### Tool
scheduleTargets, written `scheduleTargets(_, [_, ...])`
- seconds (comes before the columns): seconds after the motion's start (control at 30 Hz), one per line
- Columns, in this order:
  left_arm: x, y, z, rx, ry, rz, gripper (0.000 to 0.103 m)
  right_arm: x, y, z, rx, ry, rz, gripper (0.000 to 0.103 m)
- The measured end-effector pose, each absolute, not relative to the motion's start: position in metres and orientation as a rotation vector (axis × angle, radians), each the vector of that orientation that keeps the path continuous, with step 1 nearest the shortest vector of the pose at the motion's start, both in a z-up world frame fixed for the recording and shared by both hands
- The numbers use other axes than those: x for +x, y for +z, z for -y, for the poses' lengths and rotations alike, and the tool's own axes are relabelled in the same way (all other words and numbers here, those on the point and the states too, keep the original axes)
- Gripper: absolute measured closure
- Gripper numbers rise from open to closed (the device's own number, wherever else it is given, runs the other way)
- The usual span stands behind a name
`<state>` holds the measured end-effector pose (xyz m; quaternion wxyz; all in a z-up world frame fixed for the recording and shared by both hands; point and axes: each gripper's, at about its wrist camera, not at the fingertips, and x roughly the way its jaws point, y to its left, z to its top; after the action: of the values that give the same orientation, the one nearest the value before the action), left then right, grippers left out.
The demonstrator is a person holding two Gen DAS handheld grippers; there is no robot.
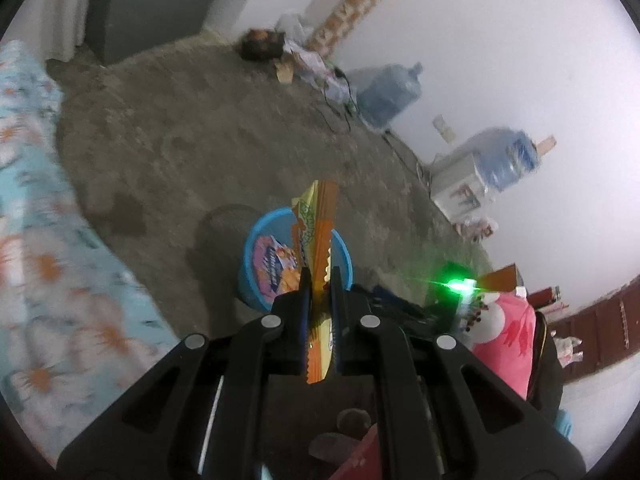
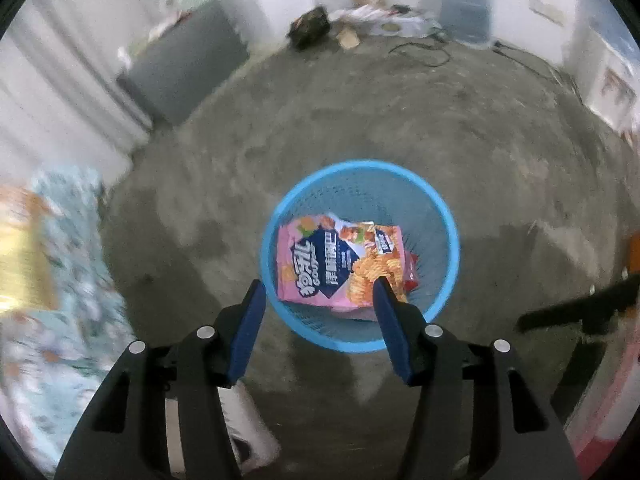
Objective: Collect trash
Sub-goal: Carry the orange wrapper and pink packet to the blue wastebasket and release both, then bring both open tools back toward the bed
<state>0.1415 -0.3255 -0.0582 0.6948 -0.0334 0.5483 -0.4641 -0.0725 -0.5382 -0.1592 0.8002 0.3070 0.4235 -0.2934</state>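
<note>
My left gripper [image 1: 320, 276] is clamped tight on an orange and yellow wrapper [image 1: 318, 220], which stands on edge between the two fingers [image 1: 305, 300] and sticks out well past their tips; beyond it, lower down on the concrete floor [image 1: 200, 132], sits the blue basket [image 1: 256, 248]. My right gripper [image 2: 318, 292] hangs with its fingers [image 2: 250, 320] spread wide and nothing between them, right above the blue basket [image 2: 360, 172]. Inside the basket lies a pink crisp packet [image 2: 320, 264] with a red wrapper [image 2: 412, 272] tucked beside it; the right fingertip overlaps the packet's corner in view, though I cannot tell if they touch
</note>
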Motion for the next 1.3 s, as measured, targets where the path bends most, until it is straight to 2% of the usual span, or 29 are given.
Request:
scheduleTargets(0.17, [0.134,-0.092,0.387,-0.009,-1.056,-1.307,0.094,-0.116,-0.125,0.540,0.686,-0.691,-0.785,0.048])
scheduleTargets(0.23, [0.134,-0.114,0.416,0.005,-1.055,-1.354,0.076,-0.126,-0.108,0.538,0.692,-0.689,-0.716,0.048])
scheduleTargets(0.27, [0.135,-0.122,0.424,0.017,-1.042,-1.368,0.049,-0.131,-0.101,0.538,0.692,-0.687,-0.682,0.048])
scheduleTargets(0.3, [0.136,-0.134,0.433,0.031,-1.007,-1.388,0.036,-0.134,-0.096,0.537,0.690,-0.688,-0.665,0.047])
scheduleTargets(0.47, [0.144,-0.145,0.426,-0.040,-0.920,-1.443,0.036,-0.142,-0.091,0.534,0.669,-0.686,-0.627,0.047])
scheduleTargets(0.77, [0.145,-0.073,0.358,-0.054,-0.927,-1.265,0.035,-0.137,-0.099,0.532,0.696,-0.633,-0.634,0.047])
scheduleTargets(0.83, [0.143,-0.052,0.333,-0.060,-0.932,-1.214,0.032,-0.134,-0.096,0.527,0.685,-0.621,-0.633,0.045])
scheduleTargets(0.87, [0.140,-0.042,0.318,-0.069,-0.937,-1.188,0.026,-0.132,-0.095,0.524,0.682,-0.613,-0.634,0.043])
scheduleTargets(1.0, [0.127,-0.009,0.253,-0.078,-0.927,-1.094,0.025,-0.118,-0.091,0.510,0.654,-0.569,-0.649,0.039])
scheduleTargets(1.3, [0.102,0.040,0.082,-0.128,-0.729,-0.829,0.020,-0.073,-0.063,0.440,0.577,-0.367,-0.707,0.038])
